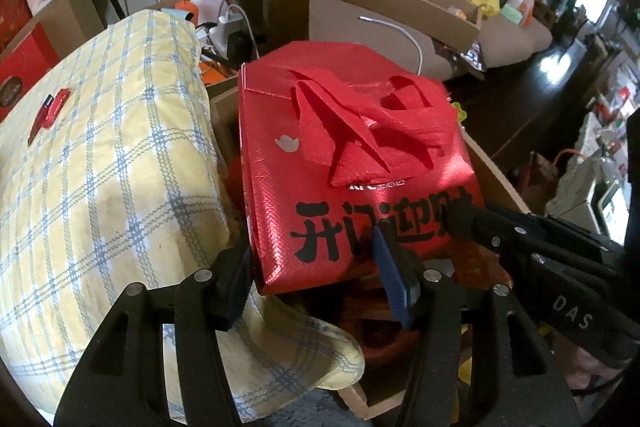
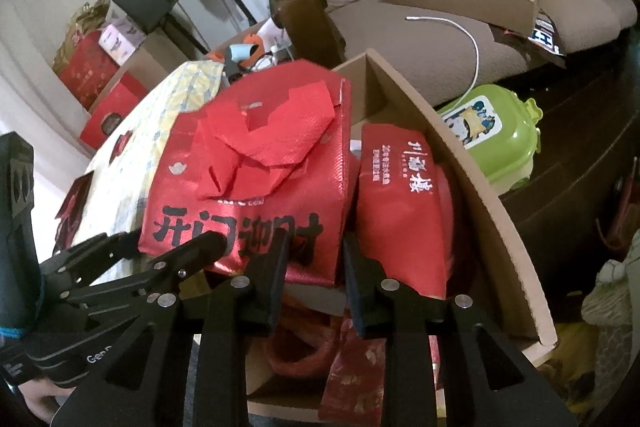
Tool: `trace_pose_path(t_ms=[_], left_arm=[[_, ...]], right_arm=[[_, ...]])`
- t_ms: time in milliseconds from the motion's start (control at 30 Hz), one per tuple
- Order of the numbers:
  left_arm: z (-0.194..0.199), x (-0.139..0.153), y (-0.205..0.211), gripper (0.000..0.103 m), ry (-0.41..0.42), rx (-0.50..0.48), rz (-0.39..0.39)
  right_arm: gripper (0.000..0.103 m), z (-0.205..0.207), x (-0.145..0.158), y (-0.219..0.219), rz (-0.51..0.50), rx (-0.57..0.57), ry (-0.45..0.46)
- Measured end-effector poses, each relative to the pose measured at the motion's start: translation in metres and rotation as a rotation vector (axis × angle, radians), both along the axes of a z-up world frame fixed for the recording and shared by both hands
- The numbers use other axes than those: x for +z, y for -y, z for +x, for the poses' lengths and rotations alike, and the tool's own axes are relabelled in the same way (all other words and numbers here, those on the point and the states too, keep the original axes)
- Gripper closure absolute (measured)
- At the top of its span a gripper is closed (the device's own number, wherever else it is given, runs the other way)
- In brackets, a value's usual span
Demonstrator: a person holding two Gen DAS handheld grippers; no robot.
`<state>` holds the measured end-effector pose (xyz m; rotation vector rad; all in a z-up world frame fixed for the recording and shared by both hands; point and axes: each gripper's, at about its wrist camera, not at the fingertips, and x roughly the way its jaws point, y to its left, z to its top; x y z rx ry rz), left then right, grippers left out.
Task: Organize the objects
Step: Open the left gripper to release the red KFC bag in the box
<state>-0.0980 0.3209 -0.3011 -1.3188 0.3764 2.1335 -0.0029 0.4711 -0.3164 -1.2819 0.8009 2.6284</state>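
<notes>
Left gripper (image 1: 314,263) angled down at the lower corner of the red bag (image 1: 360,155). Jaws about half spread, one finger against the bag's side panel, the blue-padded one lying over the printed front. Hard to tell whether pressing or merely touching.

Right gripper (image 2: 314,259) down at the same bag's other lower corner. Jaws narrow, pinching that corner between the pads, just under the black lettering. Seen from the left wrist view, coming in from the right with a fingertip on the bag's edge.

Red bag upright and slightly tilted just ahead of both pairs of jaws, handles folded flat across its front, standing in the open cardboard box (image 2: 480,187). More red packets heaped loosely beneath the jaws, on the box floor.

Right of the right jaws, touching the held bag: a second red bag (image 2: 400,207) with white lettering, leaning on the box wall. Beyond that wall, well apart: a green lidded container (image 2: 496,135) on the dark floor.

Left of the left jaws, pressed against the bag: a yellow checked cushion (image 1: 100,167), with a small red clip (image 1: 50,109) lying on top.

Far ahead of both jaws: a beige sofa (image 1: 360,15) with a white cable (image 1: 400,31) and a flat cardboard tray on the seat.
</notes>
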Motion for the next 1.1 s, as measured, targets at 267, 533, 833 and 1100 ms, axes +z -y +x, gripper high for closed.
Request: trace_pose_path(t_ms=[267, 533, 833, 1100], left_arm=[[-0.002, 0.006, 0.007, 0.05, 0.025, 0.0, 0.033], [-0.002, 0.011, 0.01, 0.051, 0.026, 0.009, 0.044], [-0.004, 0.019, 0.025, 0.055, 0.039, 0.03, 0.081], [0.002, 0.026, 0.028, 0.055, 0.025, 0.033, 0.087]], right_arm=[[0.076, 0.002, -0.002, -0.006, -0.021, -0.036, -0.019], [0.077, 0.003, -0.003, -0.008, -0.023, -0.049, -0.028], [0.077, 0.005, -0.004, -0.011, -0.019, -0.071, -0.031], [0.076, 0.009, -0.006, -0.017, 0.023, -0.119, -0.013]])
